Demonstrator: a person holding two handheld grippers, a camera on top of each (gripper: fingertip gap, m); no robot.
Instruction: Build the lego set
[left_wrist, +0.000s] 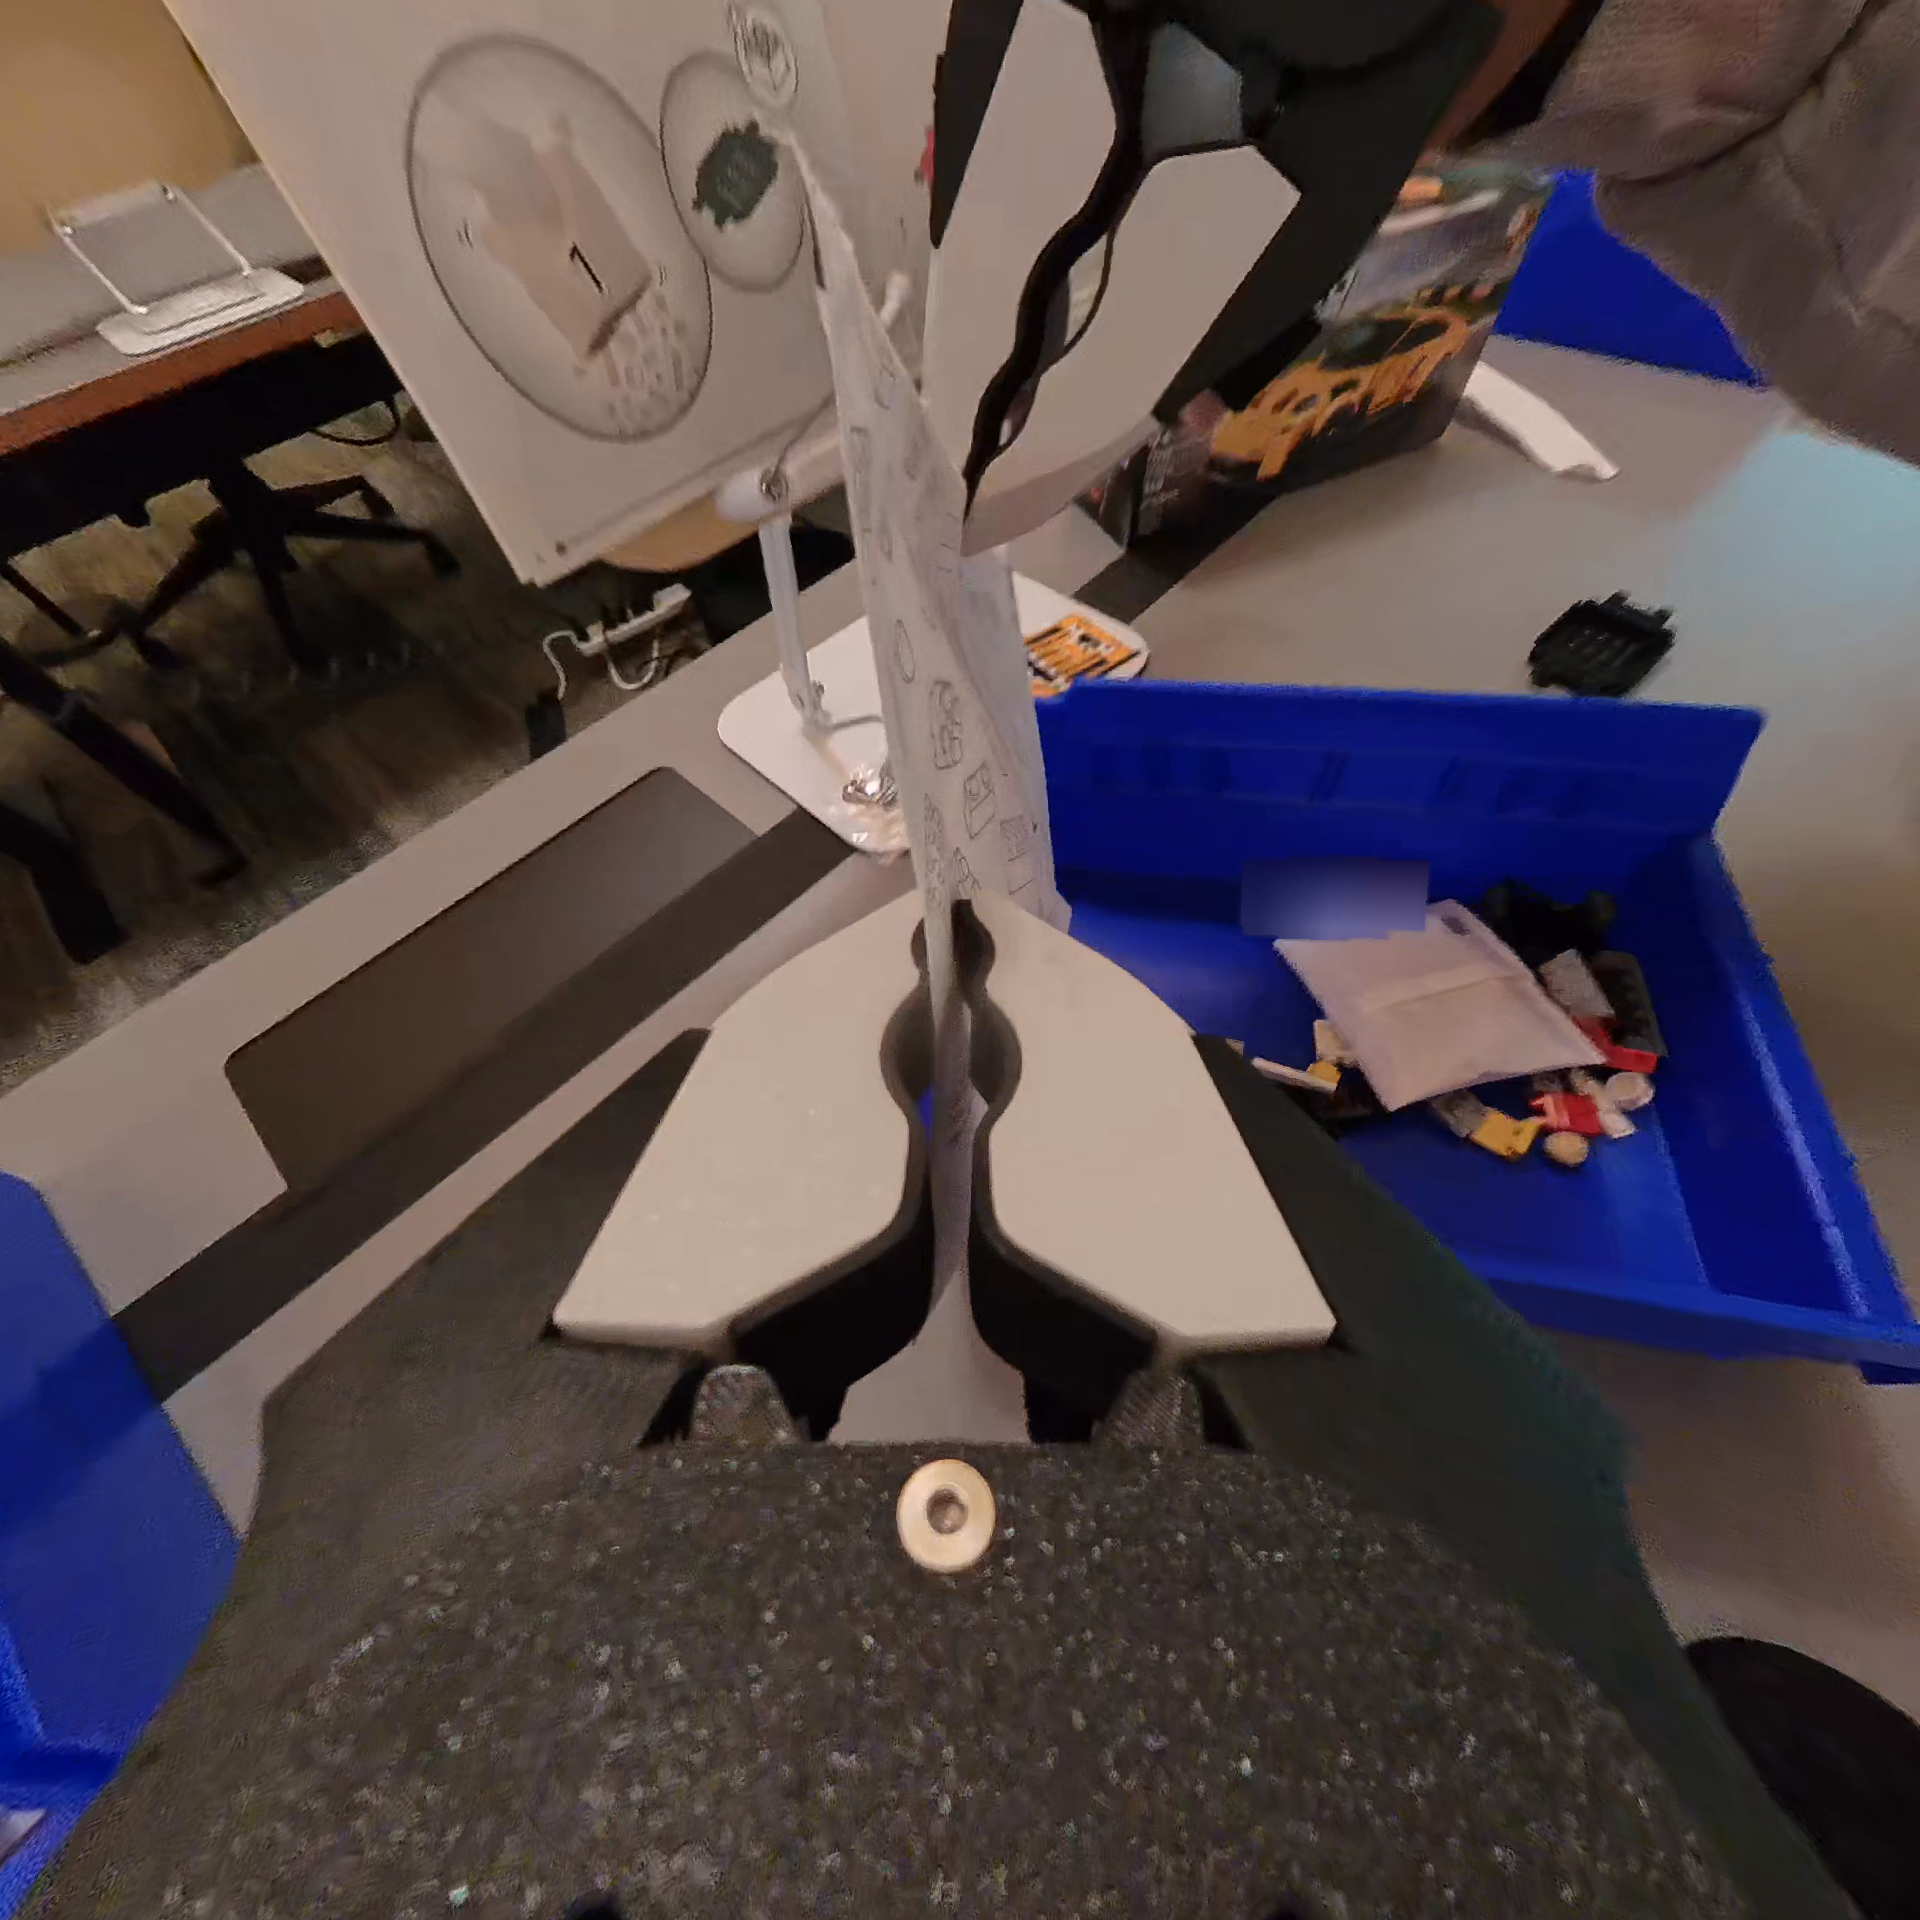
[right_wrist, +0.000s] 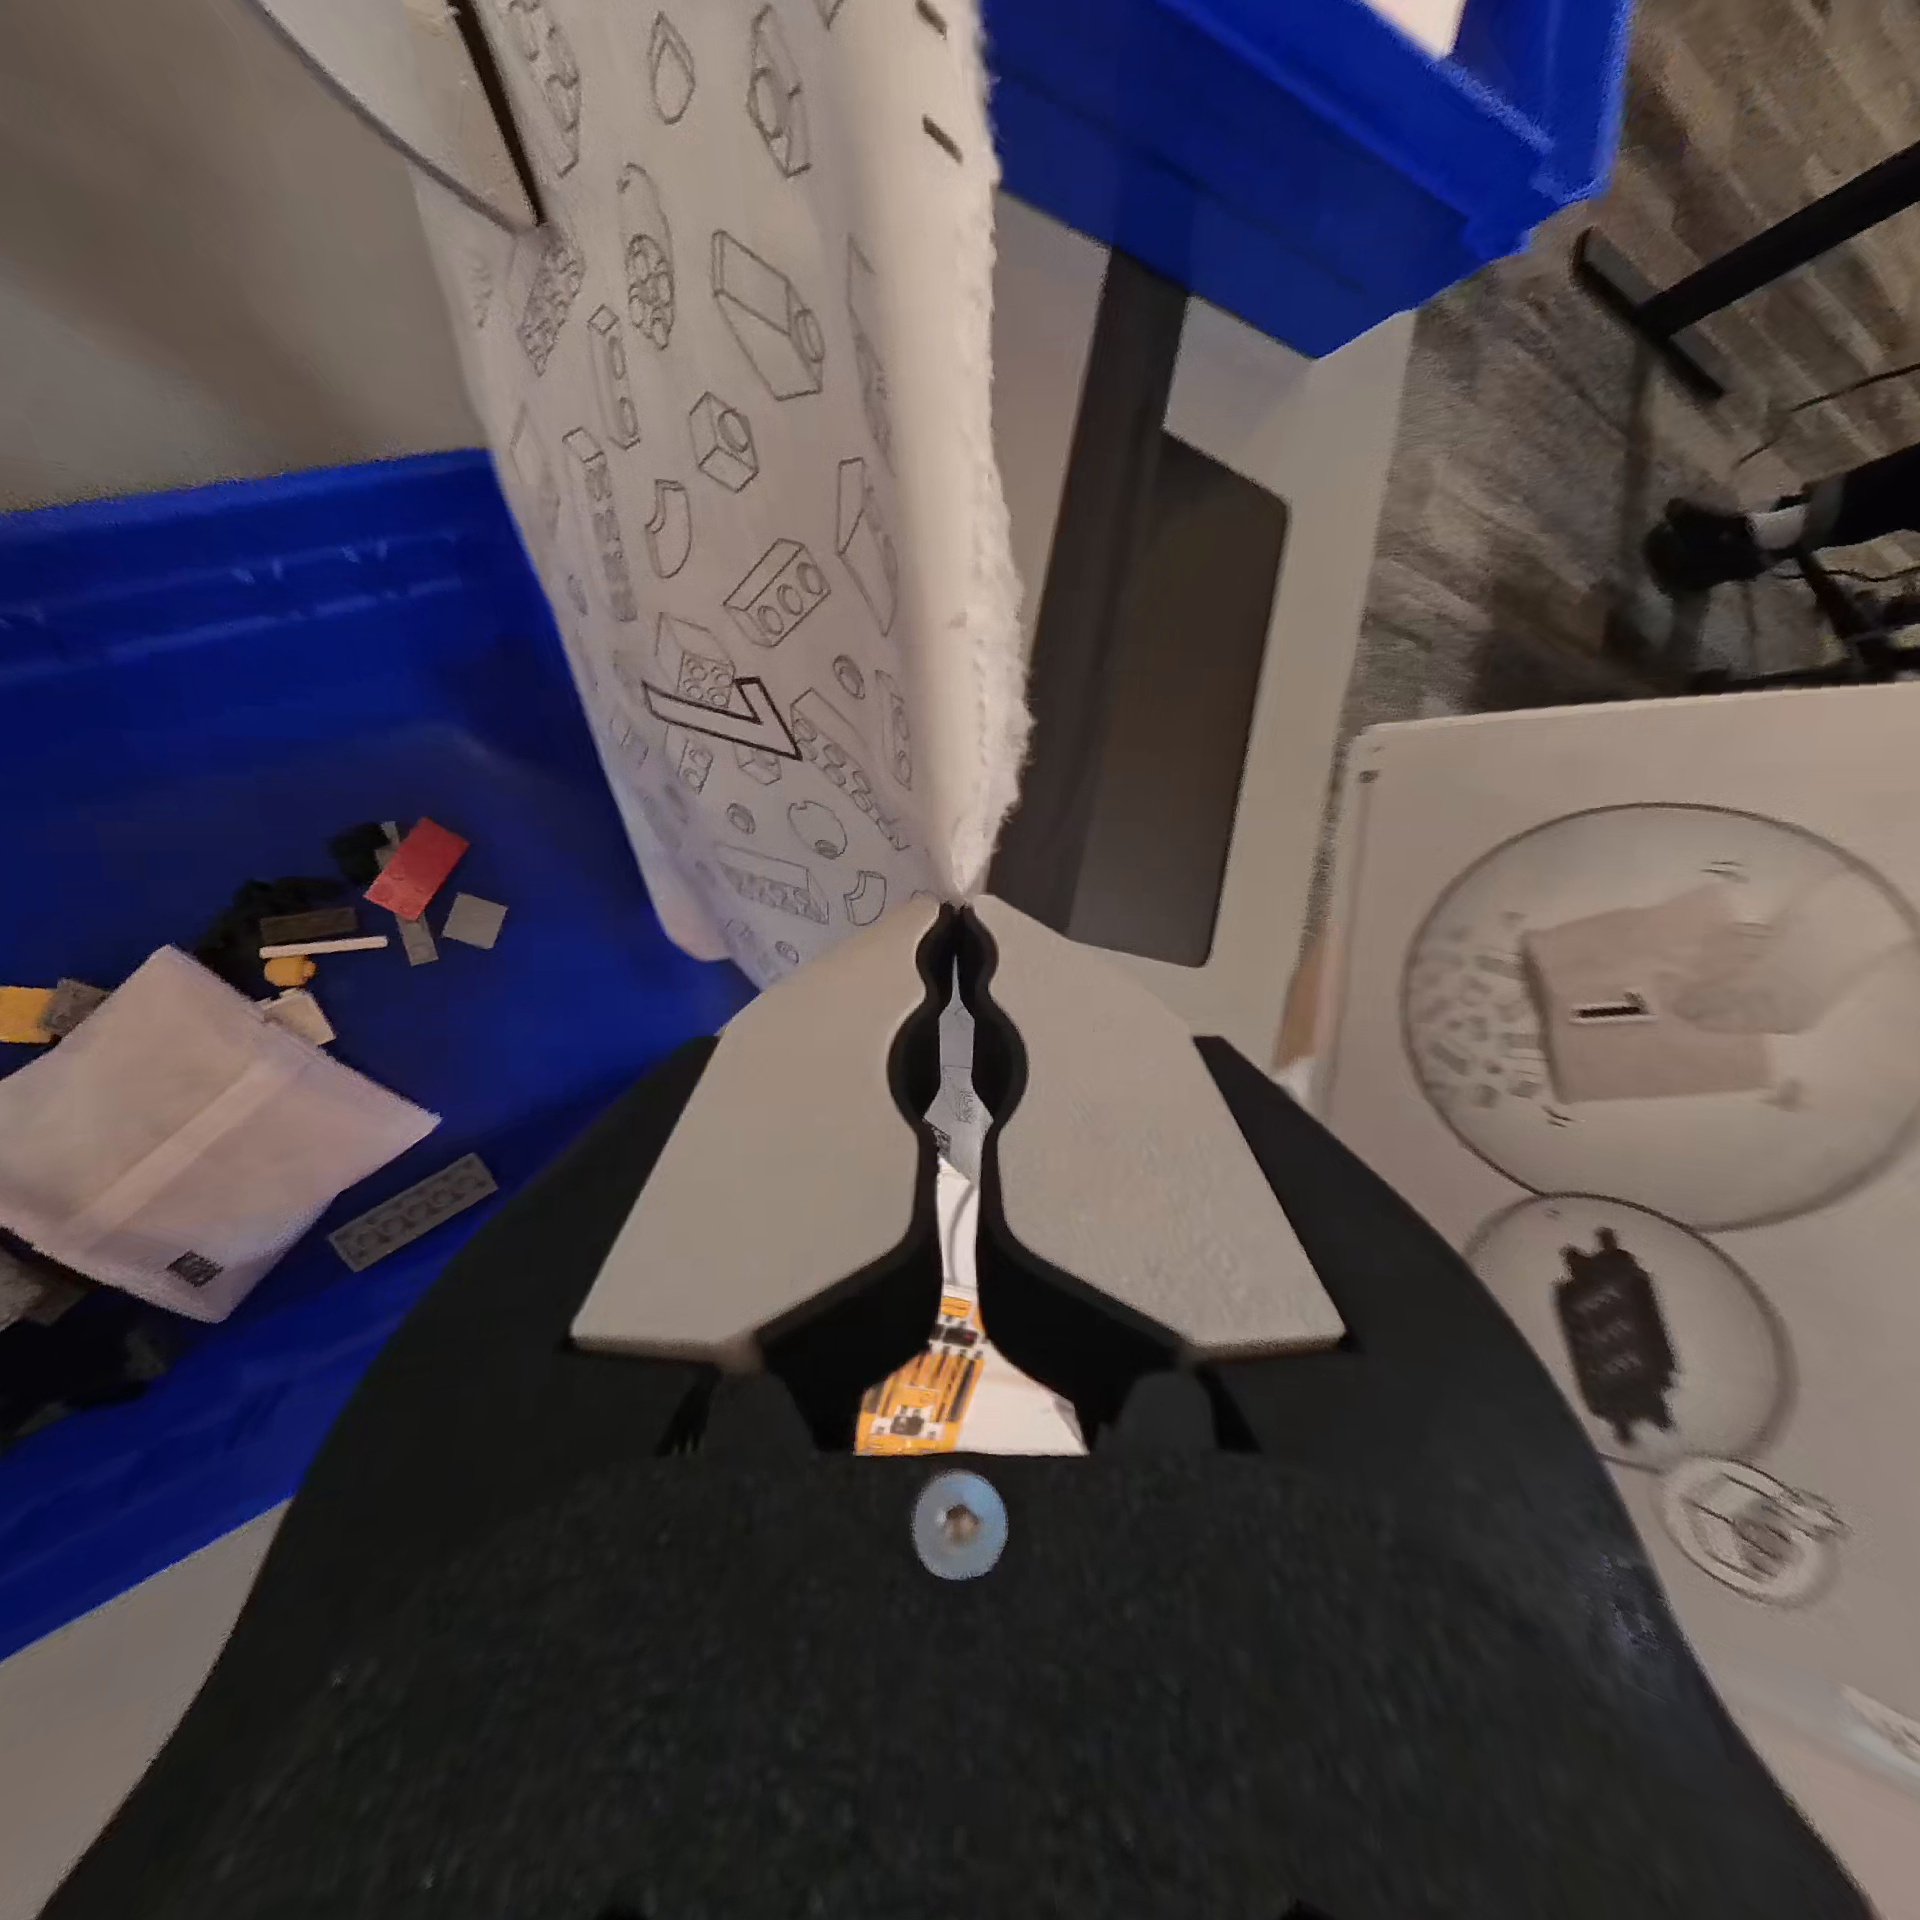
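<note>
Left wrist view shows our left tool (left_wrist: 951, 935) pinched shut on the lower edge of a white paper bag (left_wrist: 935, 582) printed with brick outlines, while the right tool (left_wrist: 1039, 343) grips it higher up, so the bag hangs stretched between them, which we judge is for tearing it open. In the right wrist view our right tool (right_wrist: 954, 920) is clamped on the bag's frayed, torn corner, the bag rising straight off its tips. Below, the blue bin (right_wrist: 156, 644) on the counter (left_wrist: 1558, 540) holds loose bricks (right_wrist: 416, 868) and a smaller white bag (right_wrist: 187, 1132).
</note>
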